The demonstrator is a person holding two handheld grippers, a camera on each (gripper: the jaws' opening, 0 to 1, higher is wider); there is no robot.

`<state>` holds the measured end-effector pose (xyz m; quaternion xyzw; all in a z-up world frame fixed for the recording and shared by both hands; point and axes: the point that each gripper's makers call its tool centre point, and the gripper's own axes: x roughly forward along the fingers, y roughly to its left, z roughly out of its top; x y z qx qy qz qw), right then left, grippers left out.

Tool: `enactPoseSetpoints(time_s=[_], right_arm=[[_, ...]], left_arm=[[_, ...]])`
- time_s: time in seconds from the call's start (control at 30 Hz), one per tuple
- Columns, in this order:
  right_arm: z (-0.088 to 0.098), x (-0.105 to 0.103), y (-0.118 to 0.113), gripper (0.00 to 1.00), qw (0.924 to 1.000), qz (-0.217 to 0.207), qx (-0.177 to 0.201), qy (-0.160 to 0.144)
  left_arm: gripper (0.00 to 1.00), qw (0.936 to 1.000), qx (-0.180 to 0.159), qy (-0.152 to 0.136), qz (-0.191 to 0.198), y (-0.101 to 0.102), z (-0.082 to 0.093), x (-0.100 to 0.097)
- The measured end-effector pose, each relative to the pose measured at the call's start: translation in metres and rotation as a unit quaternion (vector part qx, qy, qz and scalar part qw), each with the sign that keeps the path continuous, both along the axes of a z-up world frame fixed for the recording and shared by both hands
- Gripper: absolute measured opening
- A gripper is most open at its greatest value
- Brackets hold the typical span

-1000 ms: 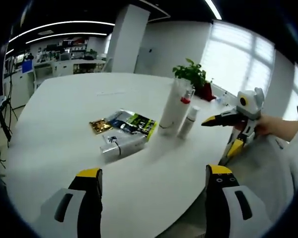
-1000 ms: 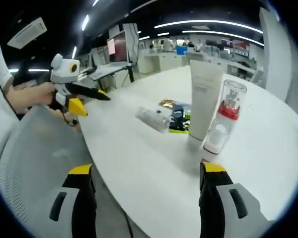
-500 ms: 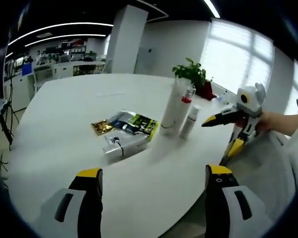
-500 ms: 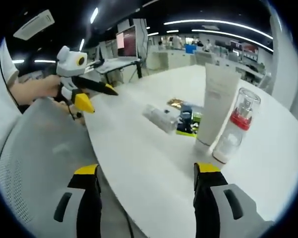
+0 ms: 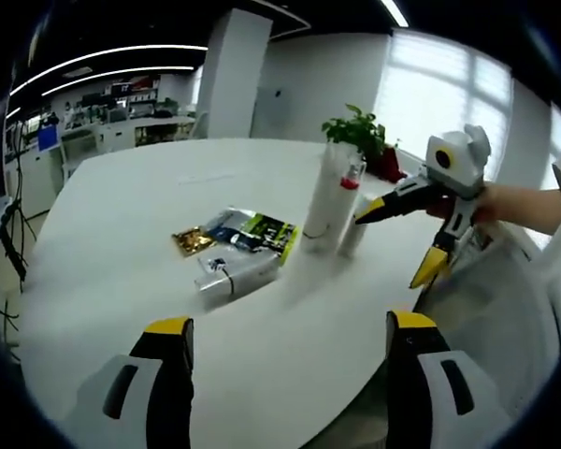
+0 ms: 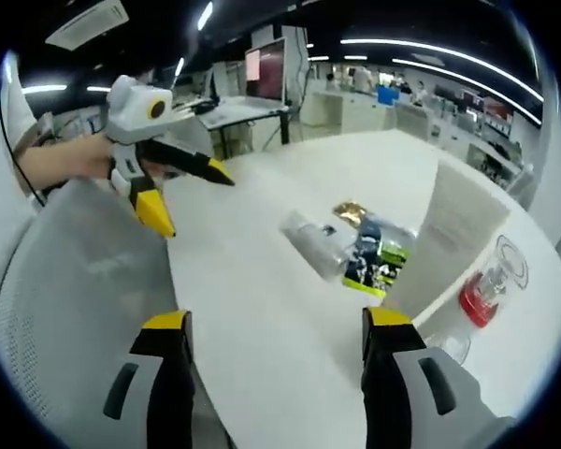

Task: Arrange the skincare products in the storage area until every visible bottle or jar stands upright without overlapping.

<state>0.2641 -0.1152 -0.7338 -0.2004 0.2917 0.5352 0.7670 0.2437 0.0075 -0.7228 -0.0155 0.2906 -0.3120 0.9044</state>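
A tall white squeeze tube (image 5: 323, 198) stands upright on its cap near the middle of the round white table (image 5: 122, 271), and a clear bottle with a red collar (image 5: 352, 213) stands upright just beside it, on the side nearer the window. In the right gripper view the same tube (image 6: 446, 238) and red-collared bottle (image 6: 481, 292) appear tilted by the lens. A silvery-white bottle (image 5: 234, 274) lies on its side close by, next to a flat pile of sachets, black, green and gold (image 5: 234, 232); the pile seems to touch the lying bottle, though contact cannot be confirmed. A potted green plant (image 5: 360, 138) sits at the table's far edge. The left gripper (image 5: 280, 341) hangs over the near table edge with its yellow-tipped jaws wide apart and nothing between them. The right gripper (image 5: 393, 238), held in a hand (image 5: 491, 201), also has its jaws spread wide and empty, one tip near the red-collared bottle. A grey mesh chair back (image 6: 65, 309) stands beside the table.
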Motion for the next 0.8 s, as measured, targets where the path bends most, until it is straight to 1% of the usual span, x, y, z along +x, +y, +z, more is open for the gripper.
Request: enactPoseSetpoints(time_s=[0.13,0.27,0.4,0.47,0.53,0.7,0.8], right_arm=[[-0.003,0.003,0.014,0.71,0.9995,0.026,-0.015,-0.008],[-0.006,0.006,0.028,0.7,0.9986,0.046,-0.022,-0.013],[-0.013,0.01,0.039,0.67,0.9966,0.069,-0.041,-0.016],[-0.014,0.011,0.043,0.67,0.9947,0.085,-0.054,-0.019],[-0.016,0.015,0.047,0.66,0.9932,0.095,-0.064,-0.023],[-0.018,0.025,0.059,0.63,0.9908,0.108,-0.078,-0.022],[-0.024,0.033,0.063,0.57,0.9885,0.112,-0.099,-0.021]], left_arm=[[0.82,1.0,0.001,-0.001,-0.003,-0.001,0.001,0.0],[0.82,1.0,0.003,-0.001,-0.004,0.001,0.0,0.0],[0.82,1.0,0.001,0.0,-0.002,0.002,-0.001,0.001],[0.82,1.0,-0.005,-0.001,-0.001,0.002,0.001,0.001],[0.82,0.9998,-0.019,-0.004,0.002,0.001,0.005,0.002],[0.82,0.9999,-0.008,-0.007,-0.004,-0.003,0.007,0.0],[0.82,0.9999,-0.013,-0.007,-0.002,-0.001,0.008,0.001]])
